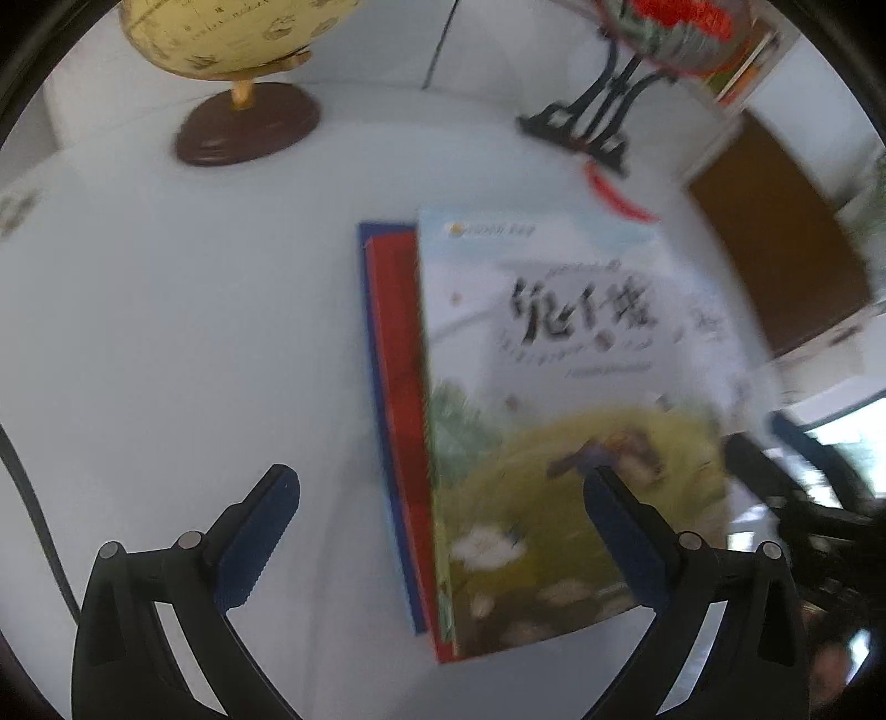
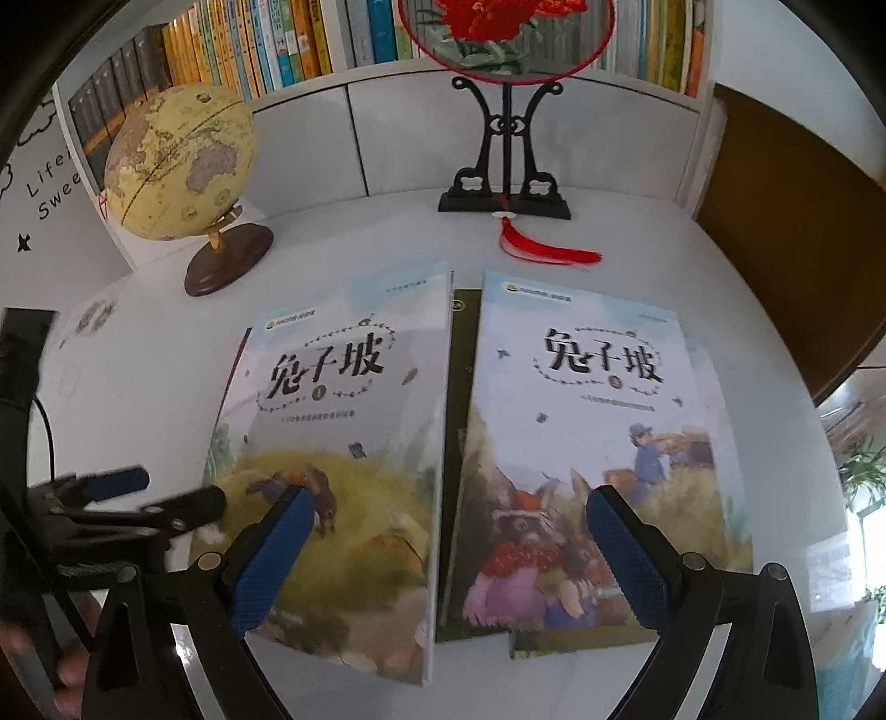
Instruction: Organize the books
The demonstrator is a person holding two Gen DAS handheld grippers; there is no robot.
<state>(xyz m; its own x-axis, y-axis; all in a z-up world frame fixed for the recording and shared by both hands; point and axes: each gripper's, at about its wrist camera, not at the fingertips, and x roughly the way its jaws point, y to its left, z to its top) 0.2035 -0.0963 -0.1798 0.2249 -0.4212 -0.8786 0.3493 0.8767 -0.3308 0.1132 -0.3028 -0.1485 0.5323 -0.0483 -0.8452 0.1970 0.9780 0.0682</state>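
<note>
Two picture books lie side by side on the white table (image 2: 144, 354). The left book (image 2: 338, 454), marked 1, also fills the left wrist view (image 1: 559, 421), where it lies on a red and blue book (image 1: 390, 387). The right book (image 2: 598, 443), marked 3, lies on a dark green book (image 2: 457, 421). My right gripper (image 2: 448, 548) is open above the near ends of both books. My left gripper (image 1: 437, 531) is open over the left stack's near end; it also shows in the right wrist view (image 2: 160, 493). Neither holds anything.
A globe (image 2: 183, 166) on a brown base stands at the back left. A round embroidered fan on a black stand (image 2: 504, 188) with a red tassel (image 2: 548, 252) stands at the back centre. A bookshelf (image 2: 266, 44) runs behind. A brown panel (image 2: 792, 232) is at the right.
</note>
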